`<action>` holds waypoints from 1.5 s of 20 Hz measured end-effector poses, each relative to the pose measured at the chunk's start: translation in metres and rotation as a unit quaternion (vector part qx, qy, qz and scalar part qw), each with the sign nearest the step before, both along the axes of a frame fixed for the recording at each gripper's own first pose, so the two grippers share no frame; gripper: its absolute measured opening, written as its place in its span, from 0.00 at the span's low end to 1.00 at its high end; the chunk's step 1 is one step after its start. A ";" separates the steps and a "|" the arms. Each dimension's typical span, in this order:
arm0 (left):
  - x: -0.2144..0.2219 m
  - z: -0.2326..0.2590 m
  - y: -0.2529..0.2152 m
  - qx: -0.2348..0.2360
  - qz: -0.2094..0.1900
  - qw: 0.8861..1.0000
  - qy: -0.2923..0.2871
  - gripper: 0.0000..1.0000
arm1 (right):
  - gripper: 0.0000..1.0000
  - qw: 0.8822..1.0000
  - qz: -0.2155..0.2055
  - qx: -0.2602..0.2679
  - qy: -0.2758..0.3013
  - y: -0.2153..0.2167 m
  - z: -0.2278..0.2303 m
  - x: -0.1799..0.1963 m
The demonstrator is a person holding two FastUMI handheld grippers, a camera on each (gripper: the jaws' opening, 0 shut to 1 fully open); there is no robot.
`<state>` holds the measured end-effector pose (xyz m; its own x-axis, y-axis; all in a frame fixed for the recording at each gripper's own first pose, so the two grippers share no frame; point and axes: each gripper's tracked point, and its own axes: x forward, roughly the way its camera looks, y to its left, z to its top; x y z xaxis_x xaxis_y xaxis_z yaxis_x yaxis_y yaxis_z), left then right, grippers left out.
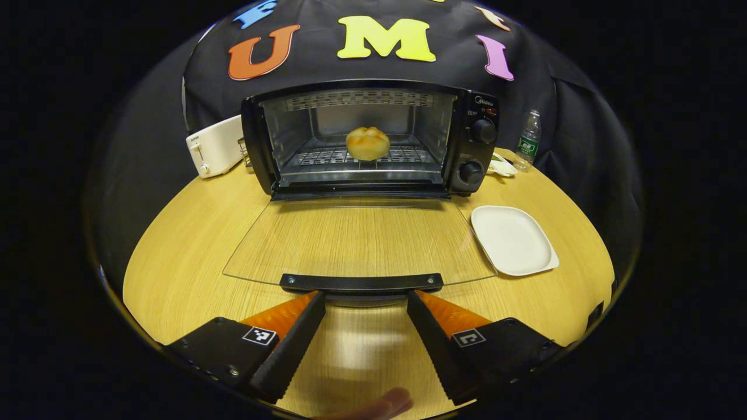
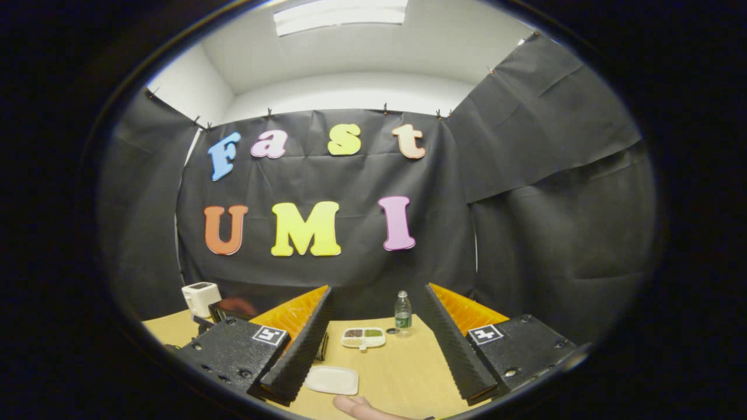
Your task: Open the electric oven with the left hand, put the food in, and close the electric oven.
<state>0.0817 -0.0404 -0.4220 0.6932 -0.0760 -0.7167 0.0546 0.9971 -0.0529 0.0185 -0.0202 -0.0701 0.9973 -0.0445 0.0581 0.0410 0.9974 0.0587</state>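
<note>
Left hand-held gripper (image 1: 365,303): released, its fingers spread wide and low over the table, tips just short of the door handle (image 1: 361,283) and touching nothing that I can make out. It is lined up square to the handle, which suits taking hold of it for the closing swing.

Right hand-held gripper (image 2: 376,332): released too, nothing between its fingers, raised and aimed at the booth wall. Judged from that, its part with the food is done and it is held out of the door's path.

Oven (image 1: 367,140): stands at 12 o'clock on the table (image 1: 175,256), cavity facing the left gripper.

Door (image 1: 359,242): dropped fully open, the glass lying flat over the table towards 6 o'clock, handle at its near edge. Flat like this it gives free reach to the rack.

Bun (image 1: 367,143): the food, sitting on the wire rack (image 1: 327,156) at mid-cavity, well inside the opening, so the door should clear it.

Plate (image 1: 512,239): bare, at 3 o'clock beside the door, not touching the glass; probably where the bun came from.

Toaster (image 1: 215,146): at 10 o'clock, beside the oven's left wall.

Bottle (image 1: 529,141): upright at 2 o'clock, past the knobs.

Dish (image 2: 363,337): a small divided one near the bottle in the right gripper view.

Stage: opening and loading look finished; closing is left.

Risk: the handle is thin and low, so a shallow grip could slip off.
</note>
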 end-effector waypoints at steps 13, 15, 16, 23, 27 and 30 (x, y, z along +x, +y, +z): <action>0.017 0.059 0.004 0.011 -0.004 0.998 -0.063 0.94 | 0.94 1.000 -0.005 -0.003 0.012 -0.005 -0.014 0.005; 0.025 0.072 0.005 0.010 -0.003 0.997 -0.075 0.94 | 0.94 1.000 -0.006 -0.003 0.011 -0.007 -0.016 0.006; 0.029 0.080 0.007 0.008 -0.002 0.997 -0.083 0.94 | 0.94 1.000 -0.005 -0.003 0.012 -0.007 -0.017 0.007; 0.052 0.111 0.011 0.019 -0.006 0.993 -0.113 0.96 | 0.94 1.000 0.001 -0.003 0.027 -0.008 -0.029 0.011; 0.073 0.129 0.012 0.030 -0.008 0.990 -0.139 0.98 | 0.94 0.999 -0.005 -0.007 0.031 -0.011 -0.032 0.010; 0.090 0.142 0.018 0.017 0.008 0.987 -0.160 0.98 | 0.94 0.999 -0.013 -0.008 0.032 -0.015 -0.034 0.006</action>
<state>0.1715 -0.0222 -0.2797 0.8850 -0.0426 -0.4637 0.0473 0.9989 -0.0014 0.0246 -0.0347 -0.1042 0.9976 -0.0690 -0.0050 0.0692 0.9969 0.0384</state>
